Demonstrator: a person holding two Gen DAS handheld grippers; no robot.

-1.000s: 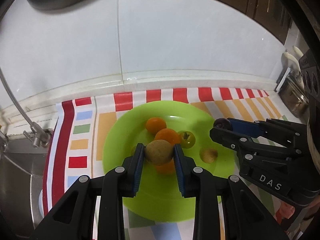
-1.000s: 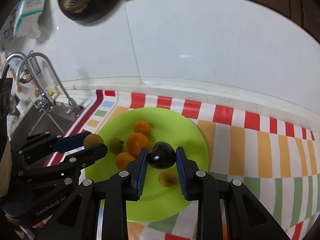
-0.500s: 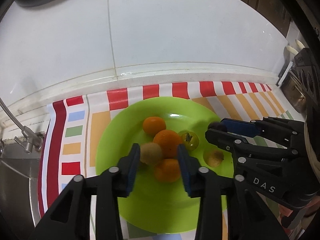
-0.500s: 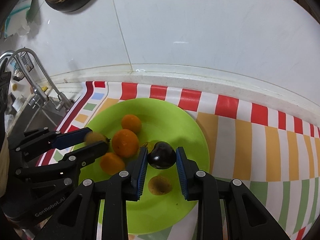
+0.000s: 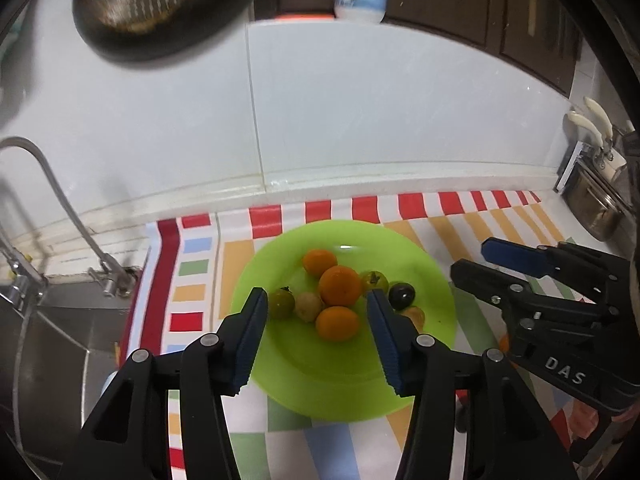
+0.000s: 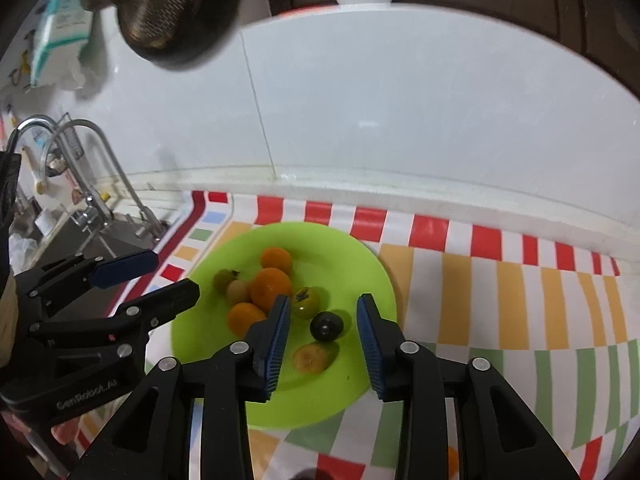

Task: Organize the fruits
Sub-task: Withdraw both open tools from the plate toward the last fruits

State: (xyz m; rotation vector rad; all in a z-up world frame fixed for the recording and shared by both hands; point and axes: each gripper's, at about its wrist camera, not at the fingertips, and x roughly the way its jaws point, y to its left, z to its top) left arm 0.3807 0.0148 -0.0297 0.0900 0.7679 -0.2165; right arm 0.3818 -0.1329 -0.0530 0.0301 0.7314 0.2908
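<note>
A green plate (image 5: 424, 280) (image 6: 360, 256) on the striped cloth holds several fruits: three oranges (image 5: 339, 285) (image 6: 270, 287), a tan round fruit (image 5: 307, 306) (image 6: 237, 290), green tomatoes (image 5: 281, 303) (image 6: 306, 302), a dark plum (image 5: 401, 295) (image 6: 327, 326) and a small brownish fruit (image 6: 309, 357). My left gripper (image 5: 317, 320) is open and empty, above the plate's near side. My right gripper (image 6: 323, 330) is open and empty, with the plum lying on the plate beyond its fingers. Each gripper shows in the other's view.
A striped, checked cloth (image 6: 500, 312) covers the counter. A sink with a tap (image 5: 60, 216) lies to the left. White tiled wall stands behind. A strainer (image 5: 160, 0) hangs above. A rack with knives (image 5: 592, 168) stands at the far right.
Both grippers opened and pulled back and up. The tan fruit left my left gripper and the dark plum left my right gripper; both now lie on the plate.
</note>
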